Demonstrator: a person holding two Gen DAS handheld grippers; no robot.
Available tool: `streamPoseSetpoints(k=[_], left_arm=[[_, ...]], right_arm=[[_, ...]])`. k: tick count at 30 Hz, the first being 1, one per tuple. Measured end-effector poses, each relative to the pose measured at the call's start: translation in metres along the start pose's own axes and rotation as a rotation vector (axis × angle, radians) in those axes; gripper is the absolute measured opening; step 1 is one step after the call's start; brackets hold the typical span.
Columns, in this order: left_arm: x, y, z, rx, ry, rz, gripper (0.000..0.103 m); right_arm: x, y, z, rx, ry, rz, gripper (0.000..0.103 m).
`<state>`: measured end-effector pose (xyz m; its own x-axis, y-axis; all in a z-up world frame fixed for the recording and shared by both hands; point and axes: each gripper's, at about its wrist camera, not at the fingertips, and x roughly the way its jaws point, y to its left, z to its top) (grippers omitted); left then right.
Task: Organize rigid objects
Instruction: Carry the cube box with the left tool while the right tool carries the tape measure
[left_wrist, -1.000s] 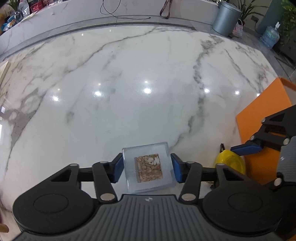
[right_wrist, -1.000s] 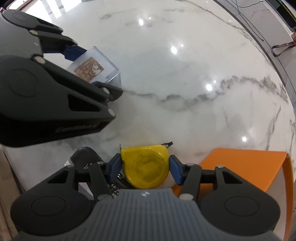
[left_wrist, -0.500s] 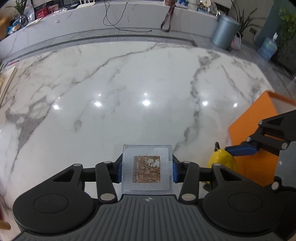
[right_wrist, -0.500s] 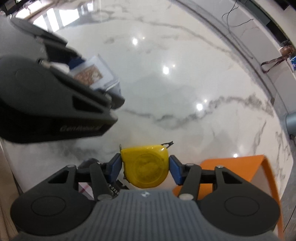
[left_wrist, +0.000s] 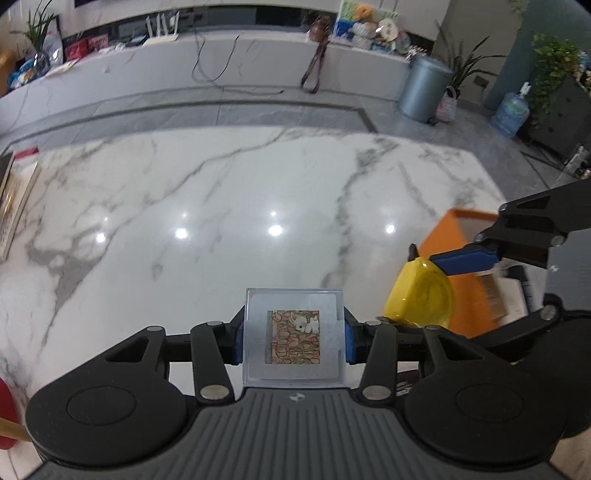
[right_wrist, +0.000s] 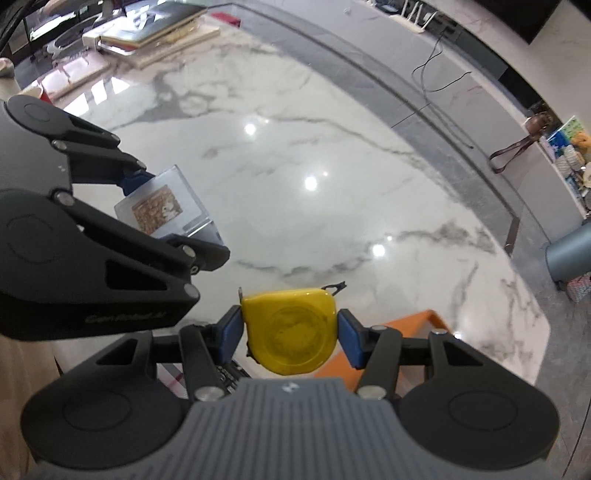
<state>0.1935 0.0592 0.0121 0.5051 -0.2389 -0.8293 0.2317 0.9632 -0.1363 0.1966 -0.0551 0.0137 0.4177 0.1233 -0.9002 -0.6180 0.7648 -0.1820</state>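
A: What was your left tool (left_wrist: 294, 341) doing at that moment?

B: Your left tool was clamped on the clear square plastic case with a patterned picture card inside (left_wrist: 294, 336). Its blue pads (left_wrist: 239, 341) pressed the case's two side edges, low and centre in the left wrist view. The case sat clear above the glossy white marble tabletop with grey veins (left_wrist: 221, 206).

A: And the right one?

B: Your right tool (right_wrist: 290, 332) gripped the rounded yellow plastic tape measure (right_wrist: 291, 330) between its blue pads (right_wrist: 232, 334), low and centre in its own view. A small black tab stuck out at the tape measure's upper right corner.

A: Where were the two tools relative to each other?

B: In the left wrist view your right tool came in from the right edge, with the yellow tape measure just right of the clear case, apart from it. In the right wrist view your left tool filled the left side, the case at centre left.

A: Anything under them?

B: A flat orange tray (left_wrist: 443, 236) lay at the right of the left wrist view, partly behind the tape measure. It showed again at the lower right of the right wrist view.
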Motion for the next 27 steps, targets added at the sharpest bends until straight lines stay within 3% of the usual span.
streamPoseSetpoints(k=[6,13,21,27], left_arm=[[-0.025,-0.036,0.008,0.049,-0.056,-0.064,0.053],[-0.034,-0.094,0.014,0.139,-0.093,-0.154,0.053],[-0.011,-0.167,0.009,0.243,-0.040,-0.251,0.053],[0.024,-0.212,-0.001,0.307,0.045,-0.270,0.053]], right_arm=[[-0.028,-0.023,-0.022,0.024,-0.022,-0.043,0.055],[-0.055,-0.065,-0.071,0.089,-0.002,-0.119,0.056],[-0.052,-0.106,-0.138,0.158,0.088,-0.158,0.056],[-0.026,-0.124,-0.177,0.182,0.172,-0.146,0.056]])
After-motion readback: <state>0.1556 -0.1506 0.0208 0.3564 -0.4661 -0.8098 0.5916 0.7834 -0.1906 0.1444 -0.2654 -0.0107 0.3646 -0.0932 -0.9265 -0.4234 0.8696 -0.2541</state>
